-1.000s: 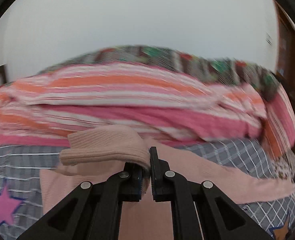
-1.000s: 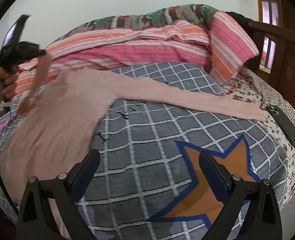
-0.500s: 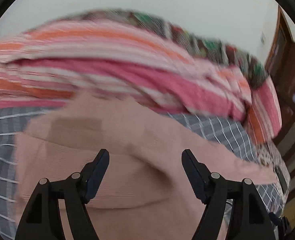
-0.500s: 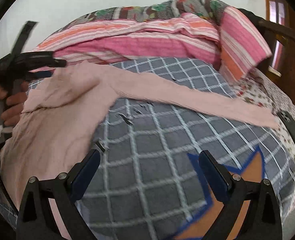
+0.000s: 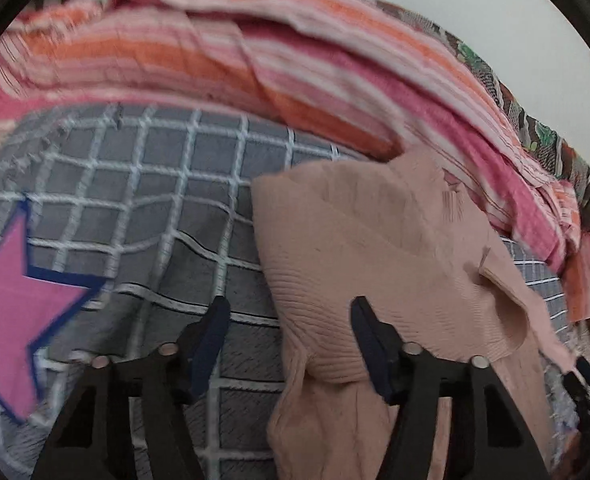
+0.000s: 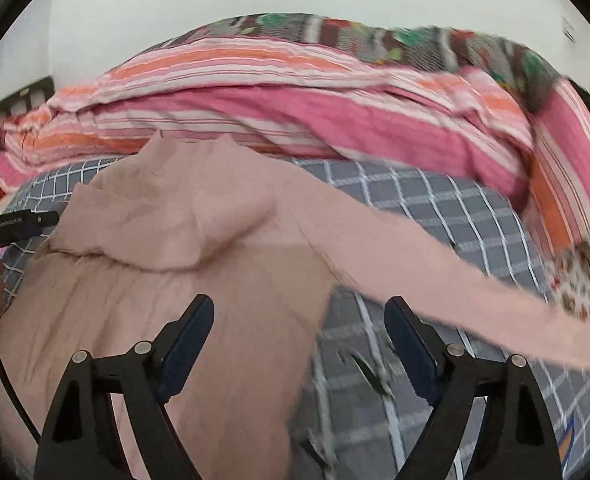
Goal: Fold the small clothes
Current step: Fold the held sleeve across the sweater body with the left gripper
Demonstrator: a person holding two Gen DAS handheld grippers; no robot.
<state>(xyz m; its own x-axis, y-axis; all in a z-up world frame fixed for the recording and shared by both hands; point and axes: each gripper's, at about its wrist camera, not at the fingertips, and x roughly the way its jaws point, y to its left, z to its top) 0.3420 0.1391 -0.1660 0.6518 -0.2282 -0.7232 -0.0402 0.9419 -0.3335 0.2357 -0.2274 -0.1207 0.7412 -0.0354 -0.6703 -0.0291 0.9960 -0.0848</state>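
A pale pink knit sweater (image 5: 355,240) lies on the bed, its left sleeve folded across the chest (image 6: 167,224). The right sleeve (image 6: 455,280) stretches flat toward the right. My left gripper (image 5: 289,320) hovers over the sweater's left edge. Its jaws are closing; the edge lies below the gap and the pads do not press on it. My right gripper (image 6: 301,312) hangs above the sweater's right side near the armpit. Its jaws are wide and closing, with no cloth pinched. In the right wrist view the left gripper's body (image 6: 15,220) shows at the far left.
The grey checked bedsheet (image 5: 155,200) carries a pink star (image 5: 7,300). A heap of pink and orange striped bedding (image 6: 295,112) rises just behind the sweater, with a patterned blanket (image 6: 415,44) on top. Floral fabric (image 6: 575,280) lies at the right.
The left gripper let go of the folded sleeve, opened, and swung left and down to the sweater's left edge. The right gripper moved left, from the bare sheet to over the sweater's right side.
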